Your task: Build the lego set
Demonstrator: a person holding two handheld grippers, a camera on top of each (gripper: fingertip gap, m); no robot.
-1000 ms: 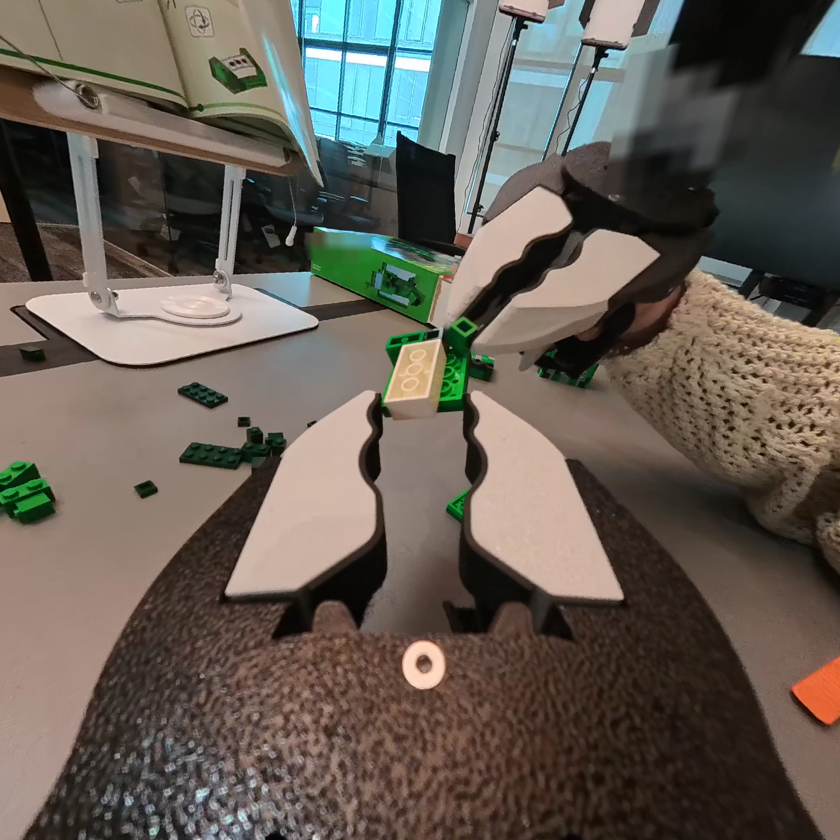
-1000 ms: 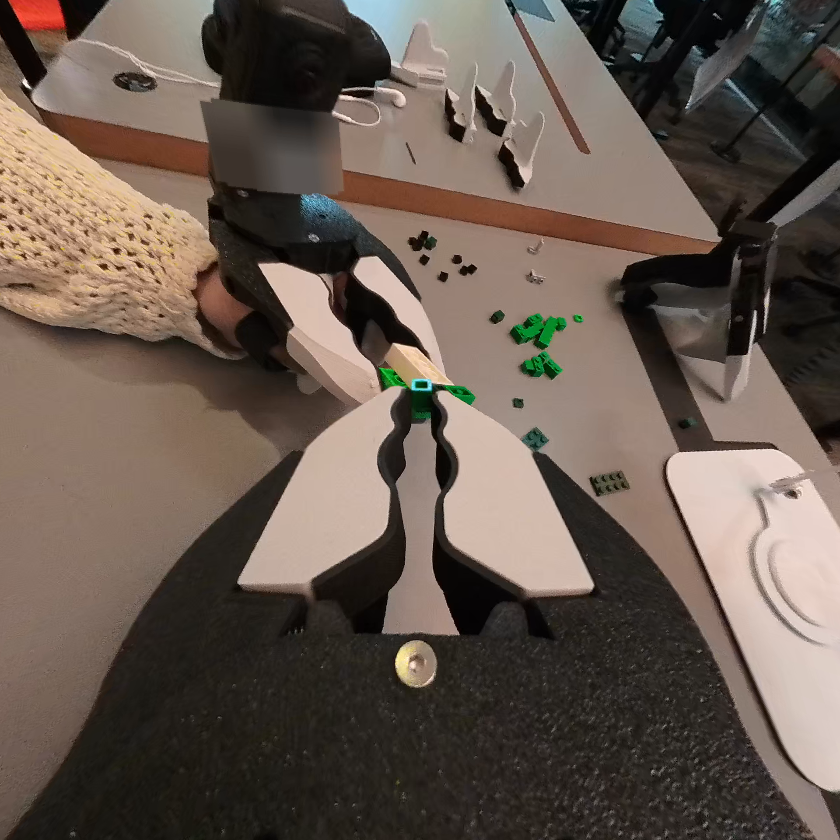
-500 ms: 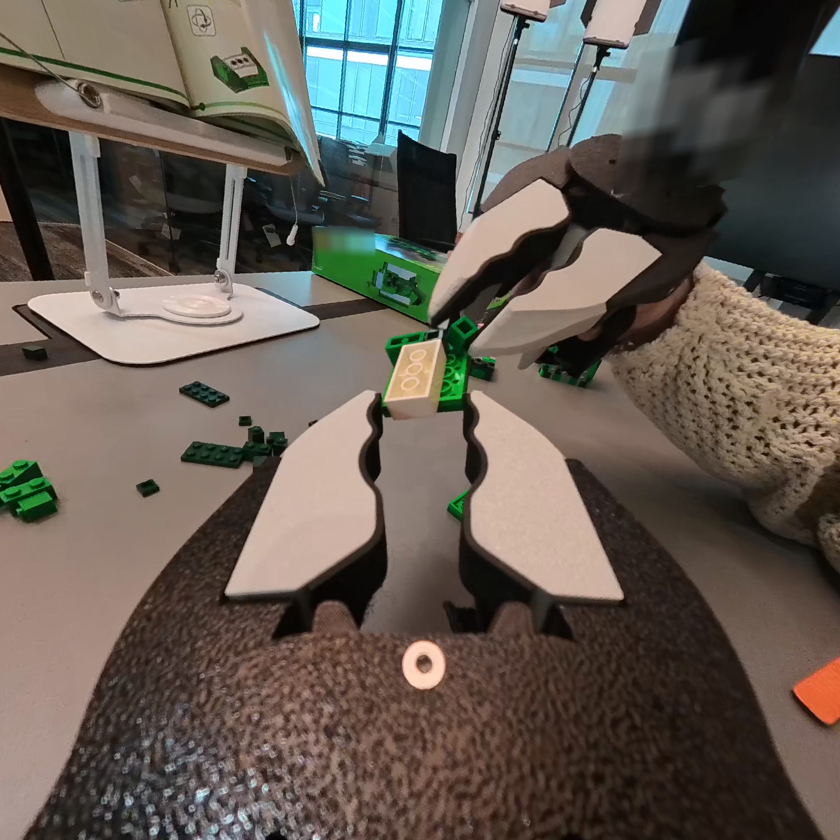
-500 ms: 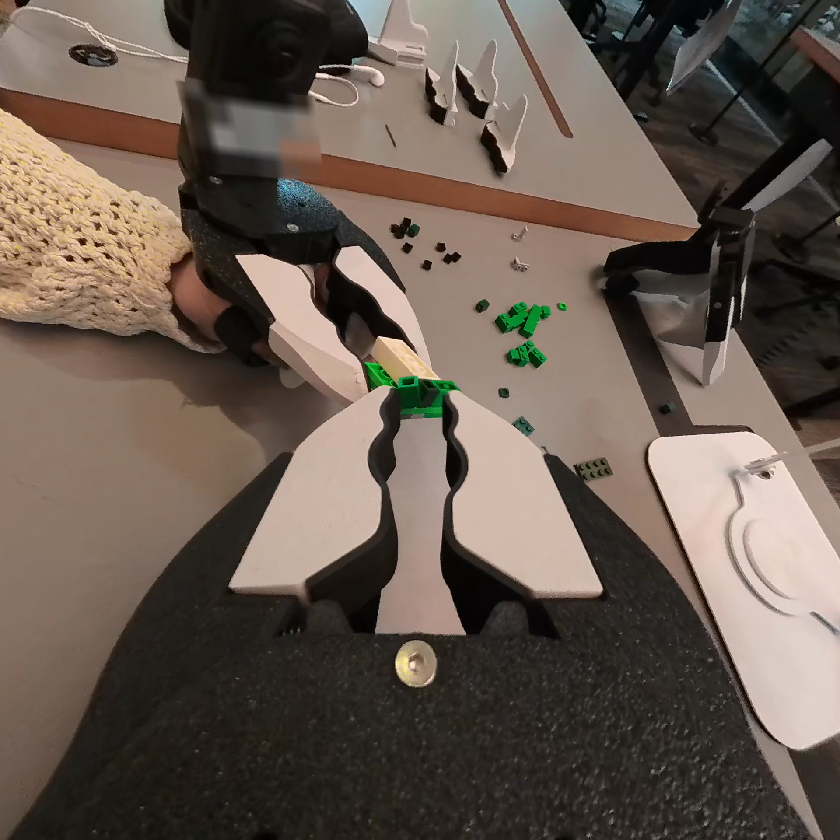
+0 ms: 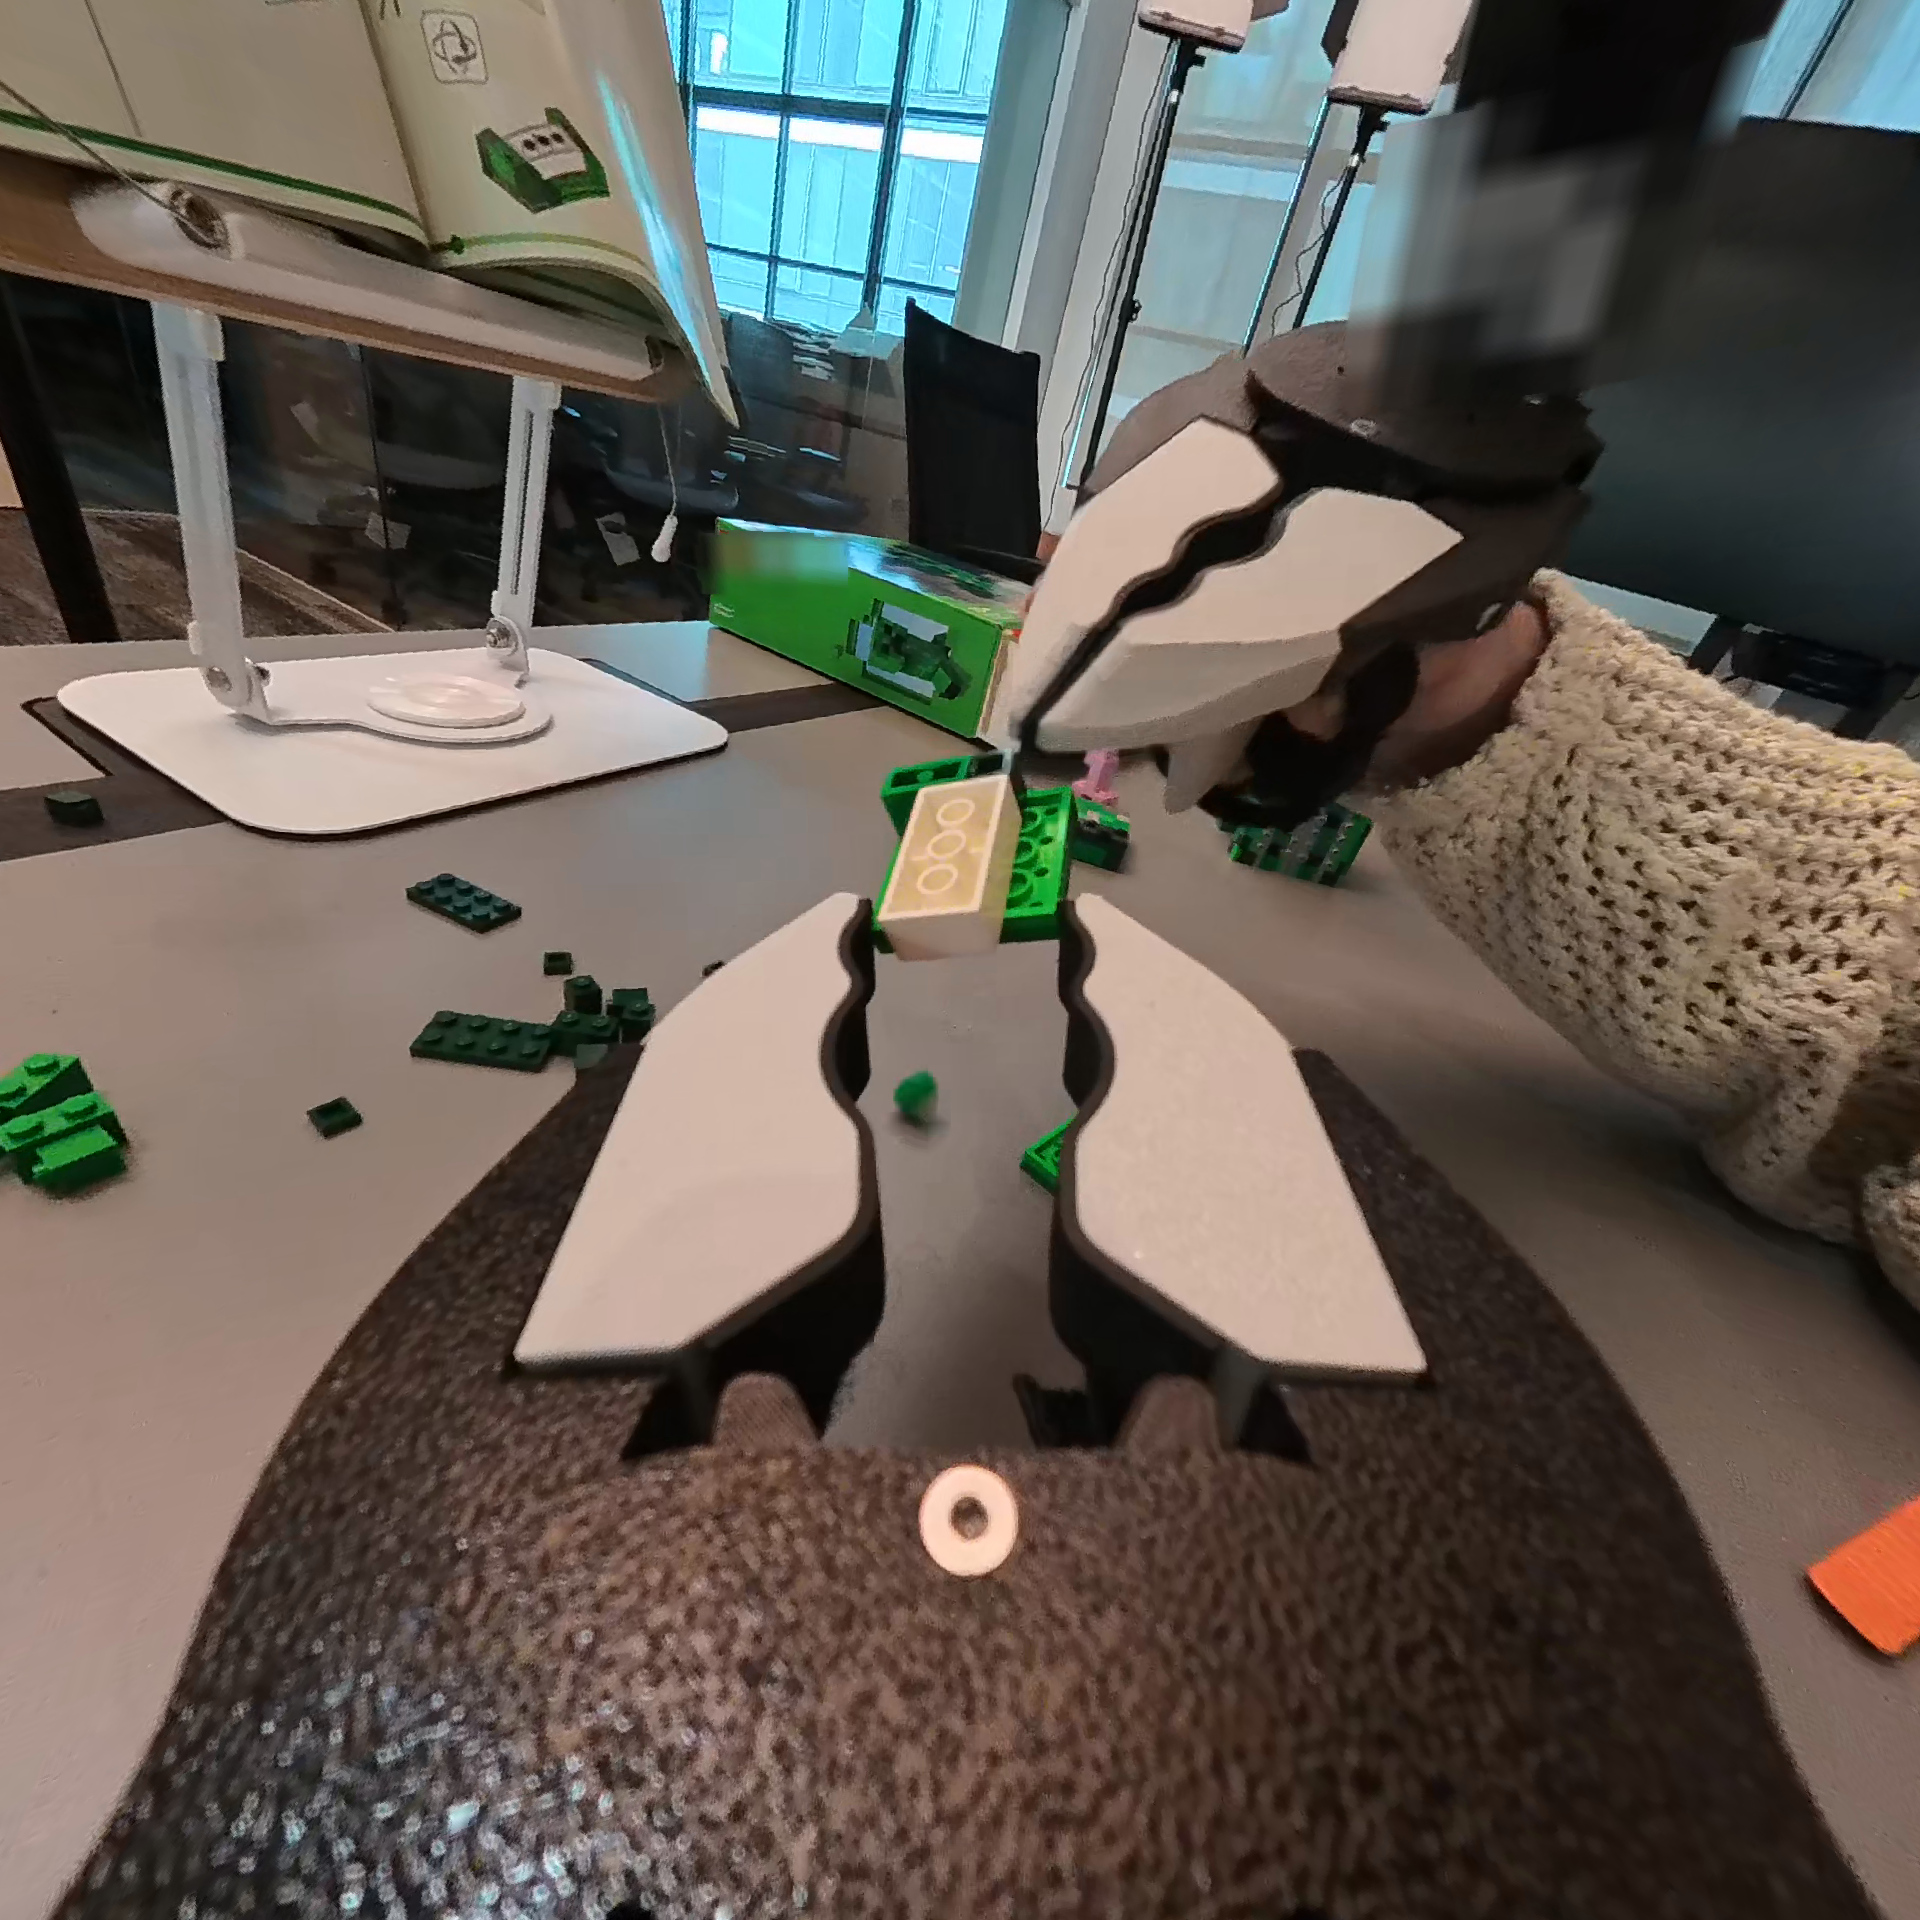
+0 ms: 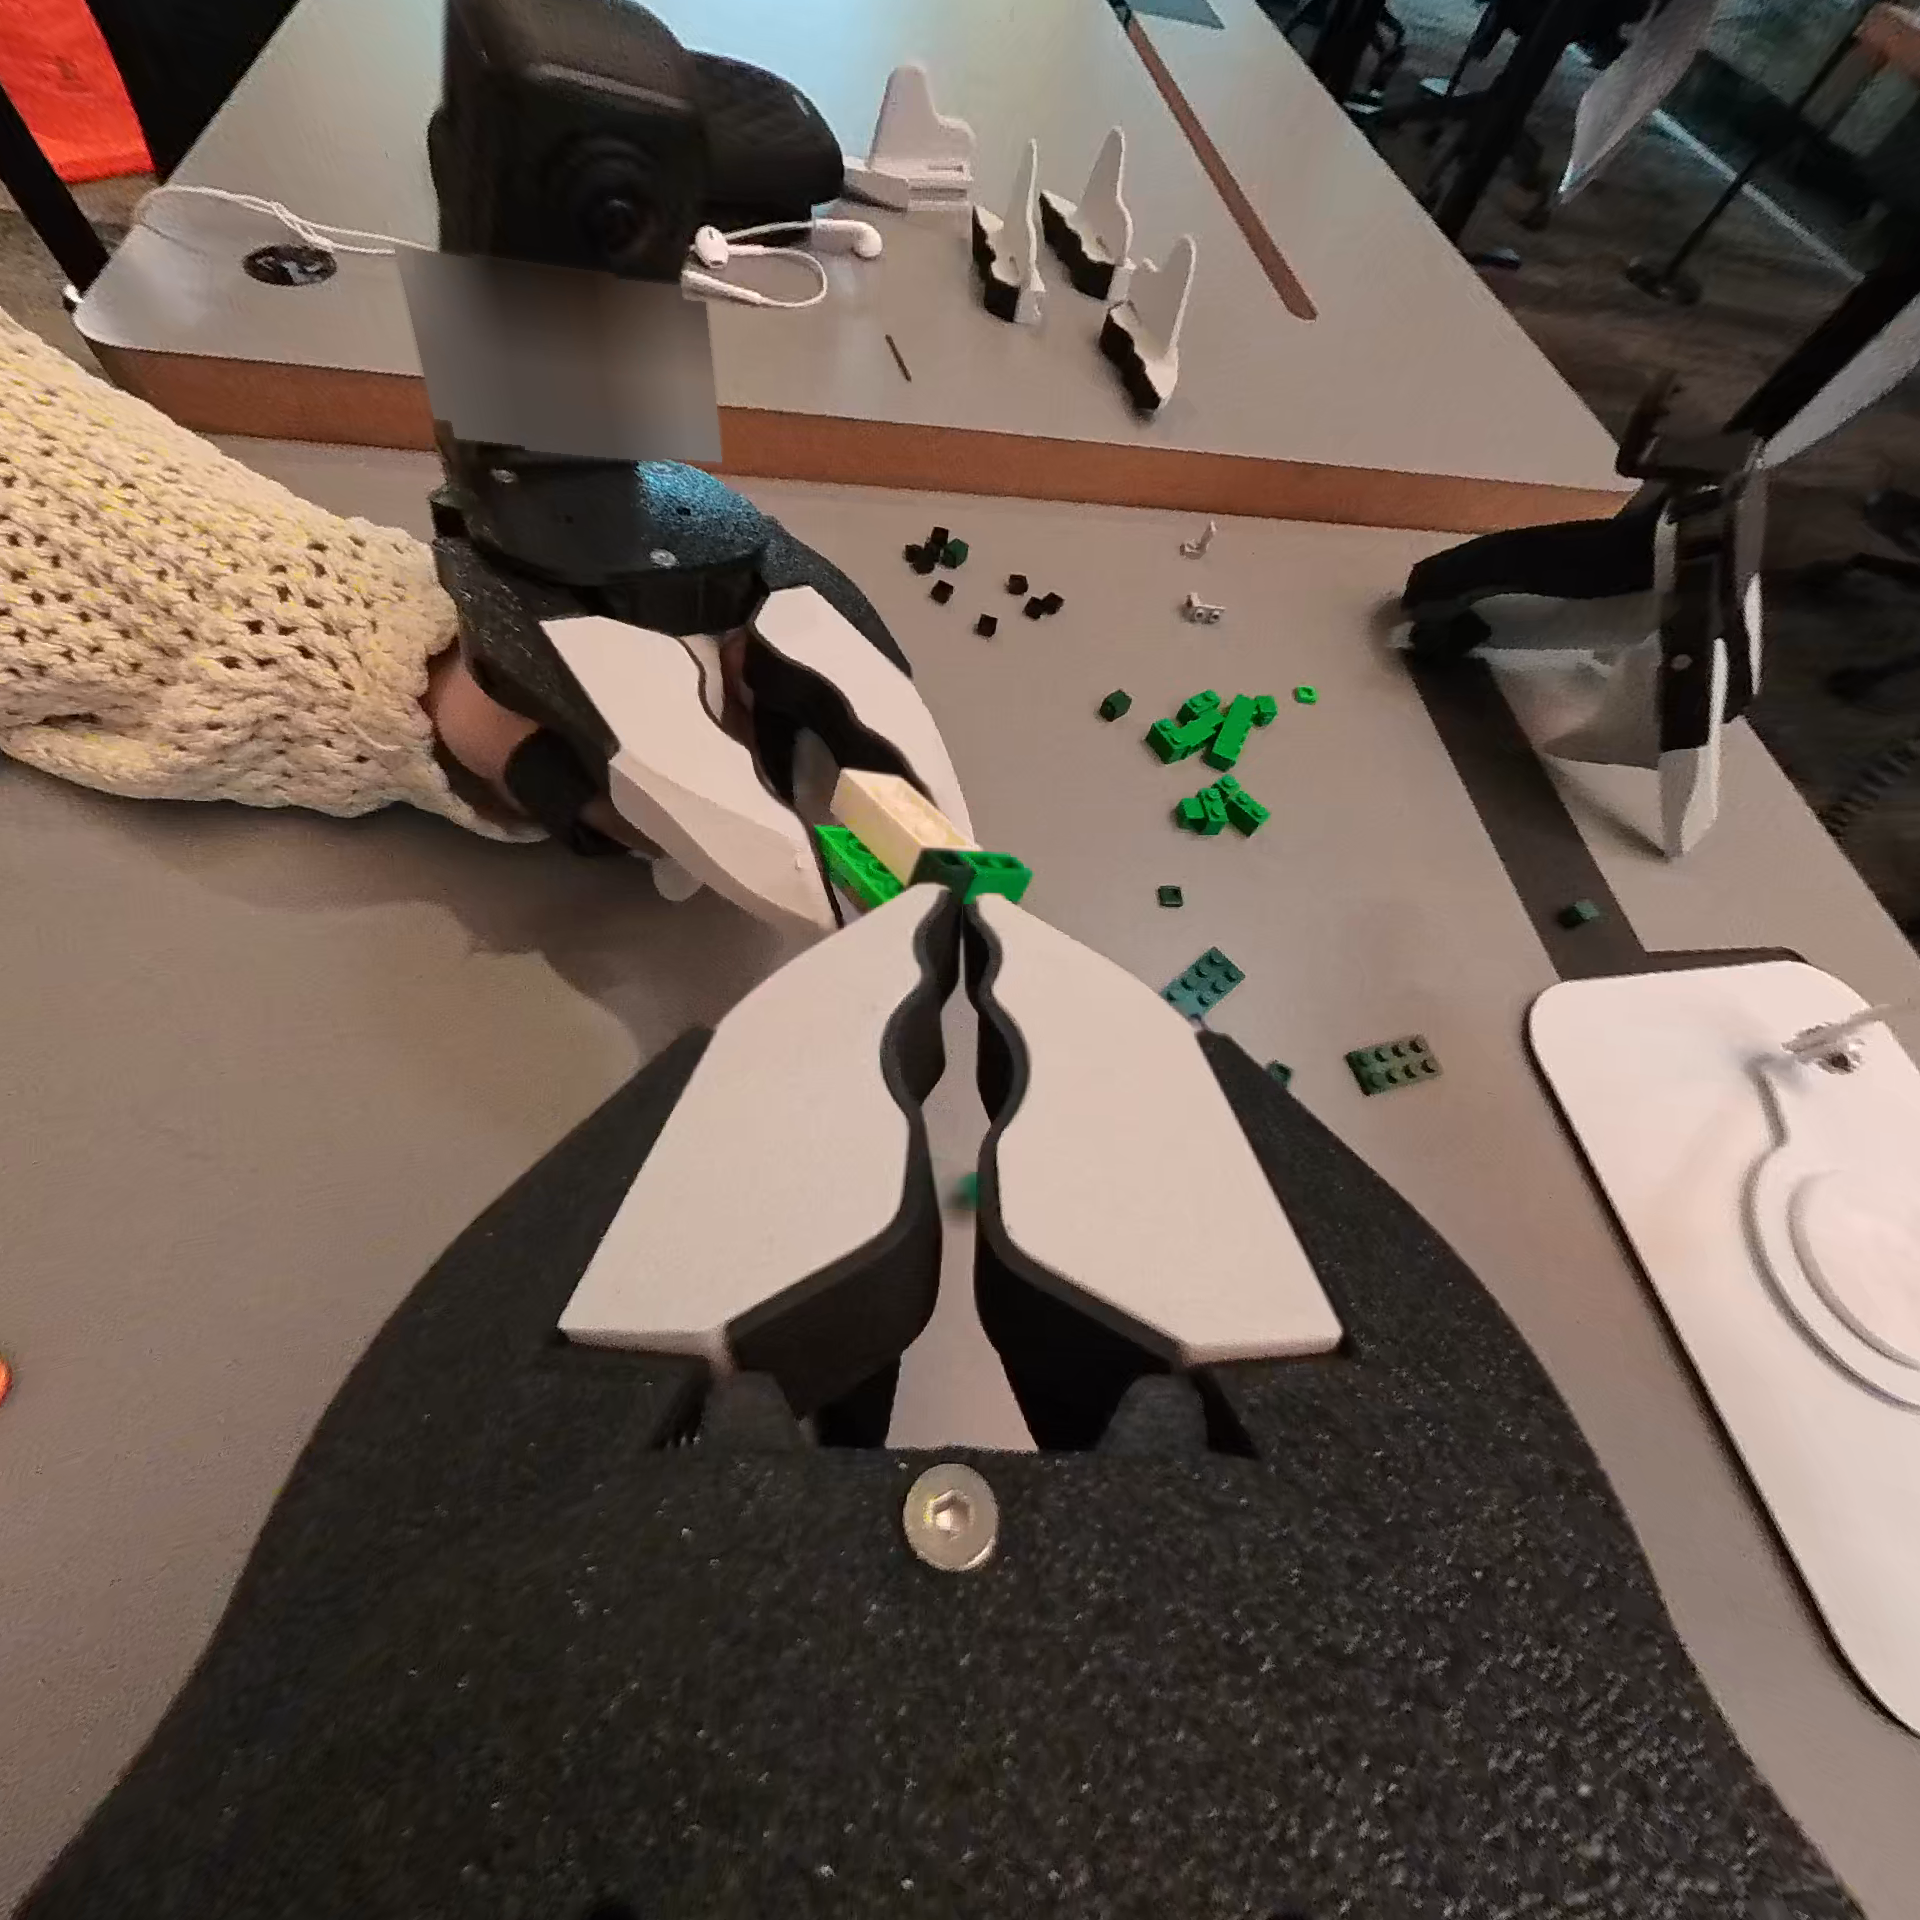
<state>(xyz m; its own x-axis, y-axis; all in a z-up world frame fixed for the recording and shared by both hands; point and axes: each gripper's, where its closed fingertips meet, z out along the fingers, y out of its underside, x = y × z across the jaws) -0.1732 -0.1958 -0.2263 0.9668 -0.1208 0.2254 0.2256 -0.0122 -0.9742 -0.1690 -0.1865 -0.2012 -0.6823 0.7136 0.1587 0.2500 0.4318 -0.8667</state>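
Half a second ago, pinched a small green piece at the tips of the right gripper (image 6: 957, 906) and pressed it toward the part-built model (image 5: 1023, 873). Now shows those jaws closed together on nothing, tips just touching the far edge of the cream brick (image 5: 948, 862) on top of the model. Below, blurred between the left gripper's fingers: the small green piece (image 5: 914, 1097), apparently slipped free and dropping to, or already bouncing on, the tabletop (image 5: 312, 1299). Likely means a failed placement: needs the piece found, re-pinched and seated again before moving on.

Left gripper (image 5: 966, 920) unchanged, jaws clamped on the near end of the model, holding it tilted and clear of the tabletop, under the right gripper's tips.

For containers, only two. Green box (image 5: 883, 644) lying on the tabletop behind the model, contents not visible. Silver pouch (image 6: 1590, 686) at the far right edge, contents likewise impossible to tell. Loose green bricks (image 6: 1210, 727) scattered bare on the tabletop, in no tray or bin
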